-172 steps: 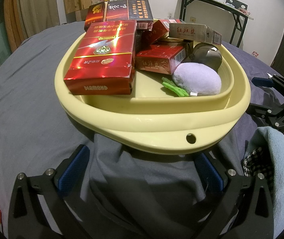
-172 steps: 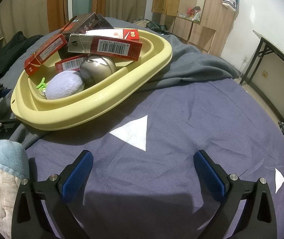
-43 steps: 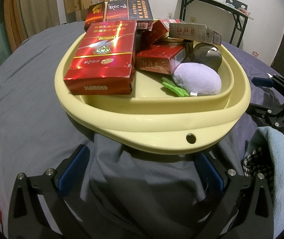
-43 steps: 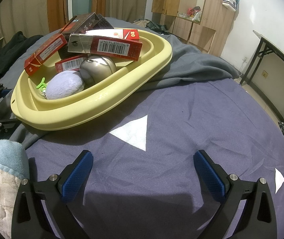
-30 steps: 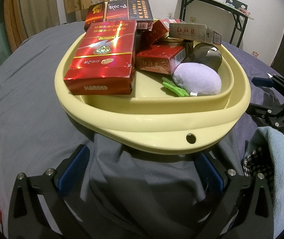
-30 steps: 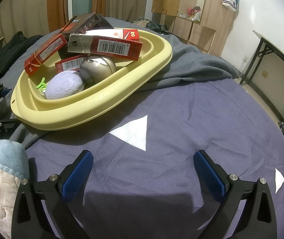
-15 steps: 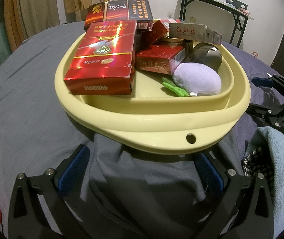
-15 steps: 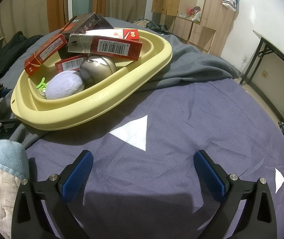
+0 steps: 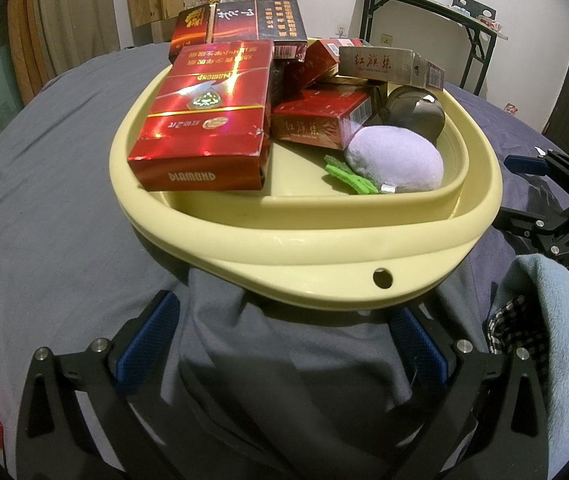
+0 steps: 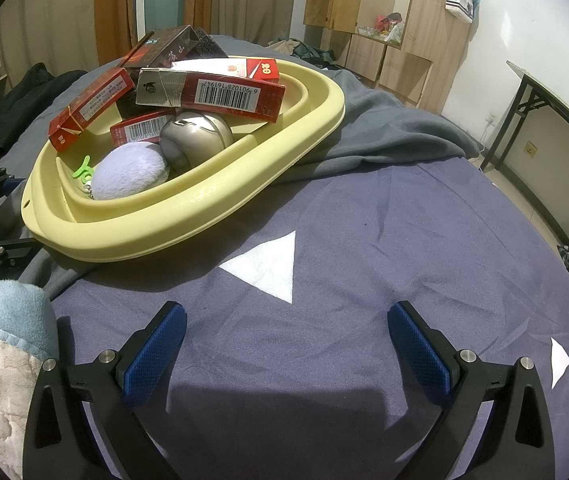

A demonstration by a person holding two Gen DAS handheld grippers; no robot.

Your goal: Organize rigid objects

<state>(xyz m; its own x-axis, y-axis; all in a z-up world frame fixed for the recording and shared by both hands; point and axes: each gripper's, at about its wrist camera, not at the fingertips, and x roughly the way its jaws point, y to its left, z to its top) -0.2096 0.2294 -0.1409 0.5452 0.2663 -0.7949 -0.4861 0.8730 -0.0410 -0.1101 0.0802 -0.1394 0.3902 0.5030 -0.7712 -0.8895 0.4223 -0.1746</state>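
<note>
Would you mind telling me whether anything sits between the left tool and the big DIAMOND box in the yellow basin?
Only the yellow basin rim lies between the left tool and the DIAMOND box; above it, the way looks clear.

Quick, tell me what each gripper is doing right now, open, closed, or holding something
Left gripper: open, holding nothing, just short of the yellow basin.
Right gripper: open, empty, over the purple cloth.
</note>
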